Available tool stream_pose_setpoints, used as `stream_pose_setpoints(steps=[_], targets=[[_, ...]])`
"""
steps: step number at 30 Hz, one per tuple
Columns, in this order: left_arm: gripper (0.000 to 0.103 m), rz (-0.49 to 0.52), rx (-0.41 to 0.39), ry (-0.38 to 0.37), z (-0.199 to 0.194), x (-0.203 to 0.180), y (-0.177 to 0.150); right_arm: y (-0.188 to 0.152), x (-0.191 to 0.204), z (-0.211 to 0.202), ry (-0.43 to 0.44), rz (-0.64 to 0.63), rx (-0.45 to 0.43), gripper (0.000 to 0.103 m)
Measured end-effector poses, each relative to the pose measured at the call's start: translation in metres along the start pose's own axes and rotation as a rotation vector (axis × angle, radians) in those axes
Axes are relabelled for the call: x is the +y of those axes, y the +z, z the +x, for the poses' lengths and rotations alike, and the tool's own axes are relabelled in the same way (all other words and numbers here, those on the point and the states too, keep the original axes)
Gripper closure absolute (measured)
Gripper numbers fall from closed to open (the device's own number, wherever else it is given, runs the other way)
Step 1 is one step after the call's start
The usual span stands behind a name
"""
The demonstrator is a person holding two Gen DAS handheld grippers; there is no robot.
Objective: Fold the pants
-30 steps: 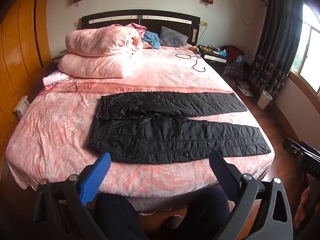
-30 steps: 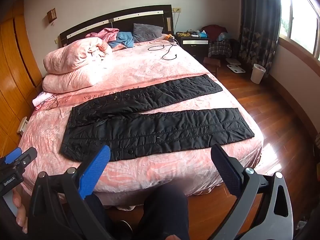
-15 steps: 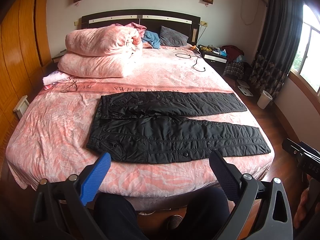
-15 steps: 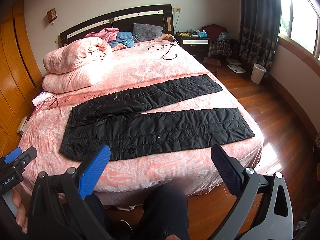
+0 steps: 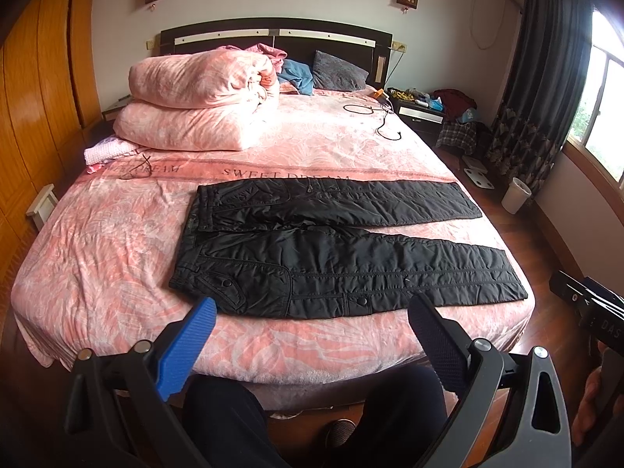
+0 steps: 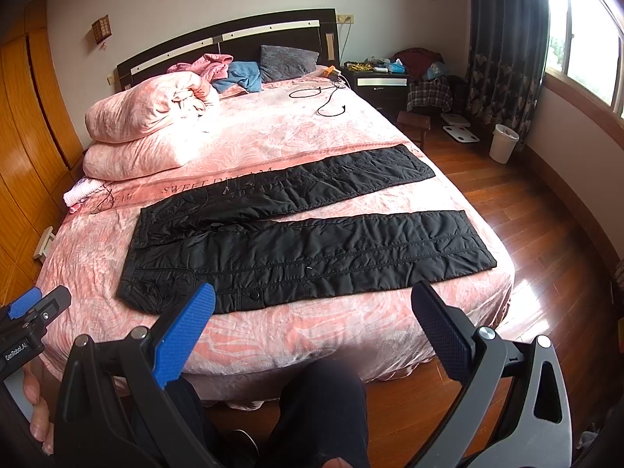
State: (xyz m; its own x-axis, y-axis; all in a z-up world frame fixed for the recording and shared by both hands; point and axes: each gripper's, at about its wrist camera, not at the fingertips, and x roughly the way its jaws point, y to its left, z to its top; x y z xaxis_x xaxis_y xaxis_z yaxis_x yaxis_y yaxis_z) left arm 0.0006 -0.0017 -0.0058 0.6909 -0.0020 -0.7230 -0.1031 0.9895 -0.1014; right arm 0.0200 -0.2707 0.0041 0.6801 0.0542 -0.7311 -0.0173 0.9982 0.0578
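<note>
Black quilted pants (image 5: 331, 245) lie flat on the pink bed (image 5: 97, 257), waistband at the left, both legs spread apart and running to the right. They also show in the right wrist view (image 6: 312, 234). My left gripper (image 5: 312, 319) is open and empty, held short of the bed's near edge, in front of the pants. My right gripper (image 6: 312, 312) is open and empty, also before the near edge. Neither touches the pants.
A rolled pink duvet (image 5: 202, 105) and pillows sit at the bed's head, with a black cable (image 5: 374, 117) on the sheet. A nightstand (image 6: 382, 82), white bin (image 6: 503, 142) and wooden floor (image 6: 546, 234) lie to the right. A wooden wardrobe (image 5: 35, 117) stands left.
</note>
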Motion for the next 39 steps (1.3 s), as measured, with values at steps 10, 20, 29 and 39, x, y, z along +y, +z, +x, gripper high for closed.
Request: stream_pose_setpoints(steps=[10,20,29,39], targets=[[0.004,-0.001,-0.002,0.001,-0.0004,0.0013,-0.0002,-0.0004,-0.0001,0.0008,0.001,-0.002,0.002,0.002],[0.004,-0.001,-0.002,-0.001,-0.0004,0.0010,-0.0002,-0.0006,0.0005,0.0023,-0.002,-0.003,0.001,0.002],[0.004,0.000,-0.001,-0.002,-0.0004,0.0016,-0.0006,-0.0025,0.0000,0.0037,-0.002,-0.004,0.004,0.002],[0.004,-0.001,-0.001,-0.007,0.0001,0.0022,-0.0006,-0.0035,0.0010,0.0064,-0.002,-0.004,0.006,0.002]])
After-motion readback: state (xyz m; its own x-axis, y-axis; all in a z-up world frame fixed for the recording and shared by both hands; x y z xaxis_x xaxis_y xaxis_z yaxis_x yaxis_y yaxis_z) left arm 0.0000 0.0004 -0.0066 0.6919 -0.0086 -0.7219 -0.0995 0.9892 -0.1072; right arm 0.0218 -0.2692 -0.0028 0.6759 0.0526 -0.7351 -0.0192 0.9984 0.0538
